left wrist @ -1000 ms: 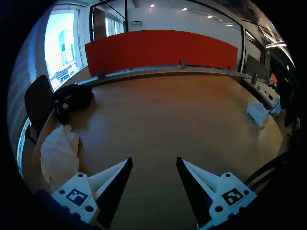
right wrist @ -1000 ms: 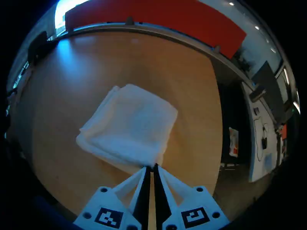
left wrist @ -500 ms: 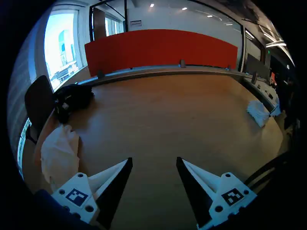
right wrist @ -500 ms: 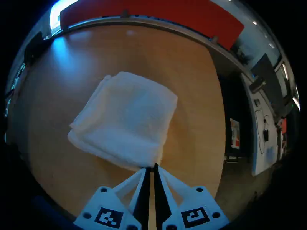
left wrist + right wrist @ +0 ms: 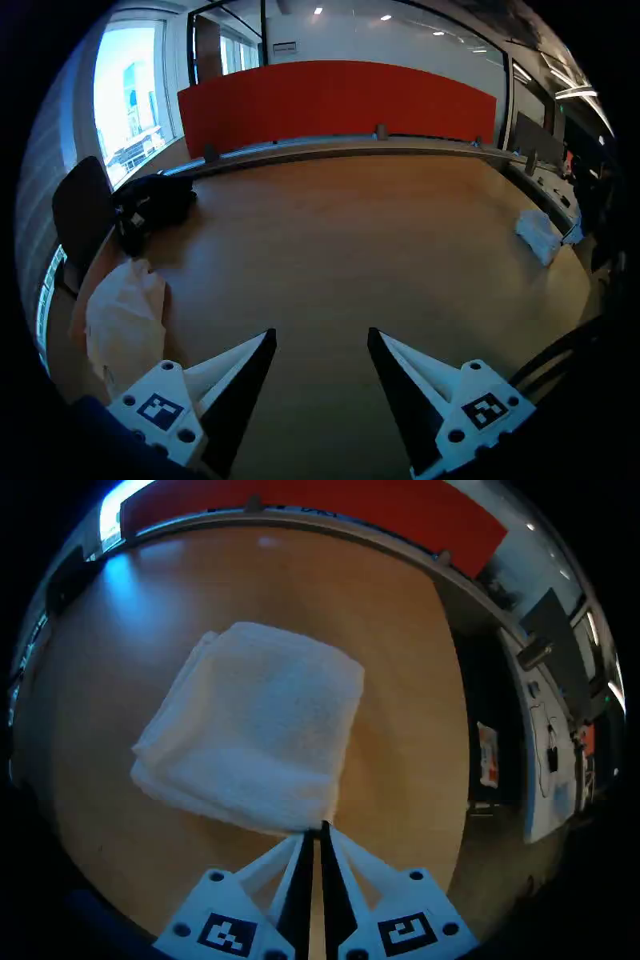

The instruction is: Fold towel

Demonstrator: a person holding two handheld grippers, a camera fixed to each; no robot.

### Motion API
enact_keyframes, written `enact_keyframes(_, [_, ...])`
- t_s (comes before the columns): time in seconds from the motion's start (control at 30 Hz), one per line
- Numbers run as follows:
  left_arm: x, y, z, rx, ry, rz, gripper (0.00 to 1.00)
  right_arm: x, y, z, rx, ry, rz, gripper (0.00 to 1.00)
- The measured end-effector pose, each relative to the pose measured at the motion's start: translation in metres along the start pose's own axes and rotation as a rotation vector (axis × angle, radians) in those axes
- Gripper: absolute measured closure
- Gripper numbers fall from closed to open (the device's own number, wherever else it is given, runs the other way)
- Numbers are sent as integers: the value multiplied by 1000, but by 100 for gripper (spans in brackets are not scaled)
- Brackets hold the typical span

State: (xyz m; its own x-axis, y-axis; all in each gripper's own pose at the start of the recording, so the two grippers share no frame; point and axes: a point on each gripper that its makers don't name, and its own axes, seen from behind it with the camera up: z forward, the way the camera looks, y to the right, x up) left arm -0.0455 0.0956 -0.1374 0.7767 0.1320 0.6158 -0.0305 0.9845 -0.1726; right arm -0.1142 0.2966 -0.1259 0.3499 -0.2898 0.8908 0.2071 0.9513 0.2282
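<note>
Wooden tabletop [image 5: 400,680] lies beneath the folded white towel [image 5: 256,728], whose near corner the right gripper [image 5: 314,830] pinches between its 2 fingers, while the left gripper [image 5: 320,340] hangs spread apart over the wood.

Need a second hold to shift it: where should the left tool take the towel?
Probably the left corner of the towel in the right gripper view; the right tool pinches the near corner. The towel lies flat on the table with layers stacked along that edge, so come in low from that side.
</note>
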Motion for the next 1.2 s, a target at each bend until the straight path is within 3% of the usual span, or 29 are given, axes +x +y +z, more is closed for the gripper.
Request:
enact_keyframes(0.37, [1, 1, 1, -3, 0, -2, 16, 2, -2, -2, -2, 14, 24, 93])
enact_keyframes(0.83, [8, 2, 4, -16, 13, -7, 16, 2, -6, -21, -34, 52, 39, 81])
enact_keyframes(1.2, [7, 0, 4, -21, 16, -9, 16, 2, -14, -31, -38, 64, 35, 77])
